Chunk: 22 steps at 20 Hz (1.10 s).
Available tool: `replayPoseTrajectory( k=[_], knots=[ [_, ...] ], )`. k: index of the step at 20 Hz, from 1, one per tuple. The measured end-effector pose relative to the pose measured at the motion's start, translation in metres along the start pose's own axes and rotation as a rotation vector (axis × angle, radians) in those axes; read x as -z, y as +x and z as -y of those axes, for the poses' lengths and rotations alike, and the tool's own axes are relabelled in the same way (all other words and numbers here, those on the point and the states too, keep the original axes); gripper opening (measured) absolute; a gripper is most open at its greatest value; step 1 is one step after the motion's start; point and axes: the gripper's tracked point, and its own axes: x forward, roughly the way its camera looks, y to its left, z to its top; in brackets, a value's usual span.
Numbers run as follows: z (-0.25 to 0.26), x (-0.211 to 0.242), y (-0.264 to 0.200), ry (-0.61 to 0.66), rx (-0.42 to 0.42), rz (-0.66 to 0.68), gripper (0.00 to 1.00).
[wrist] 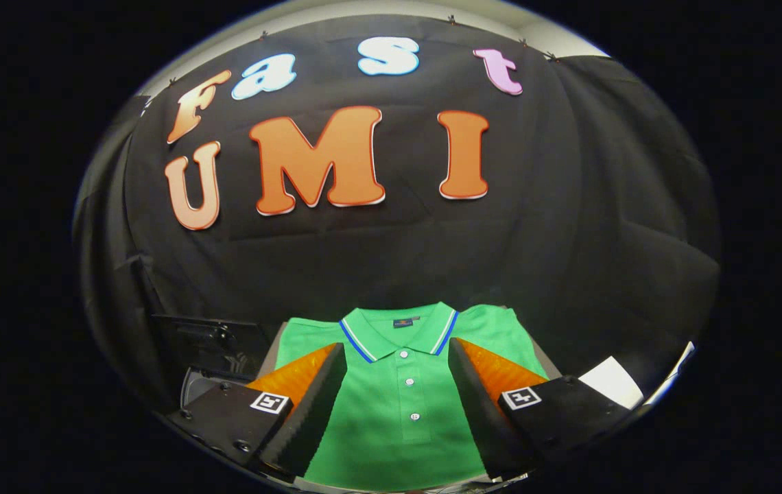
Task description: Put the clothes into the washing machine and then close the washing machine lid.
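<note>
A green polo shirt (398, 398) with a blue and white striped collar and white buttons lies folded flat, front up, under and between my two fingers. My gripper (396, 351) is open, its fingers spread wide over the shirt's chest, one on each side of the button placket, with nothing pressed between them. To the left of the shirt stands a dark boxy thing with a raised dark panel (209, 343), perhaps the washing machine with its lid up; I cannot tell for certain.
The shirt rests on a grey surface (280, 343). A white sheet or board (612, 381) lies to the right beyond the right finger. The black cloth wall (432, 254) hangs close behind the shirt.
</note>
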Motion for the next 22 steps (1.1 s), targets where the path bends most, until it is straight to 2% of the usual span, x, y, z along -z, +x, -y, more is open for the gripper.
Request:
replayPoseTrajectory(
  k=[6,12,22],
  knots=[
    [0.006,0.041,0.043,0.013,-0.008,-0.185,0.98],
    [0.009,0.071,0.058,0.041,-0.007,-0.334,0.99],
    [0.012,0.076,0.062,-0.014,0.009,-0.474,0.97]
  ],
)
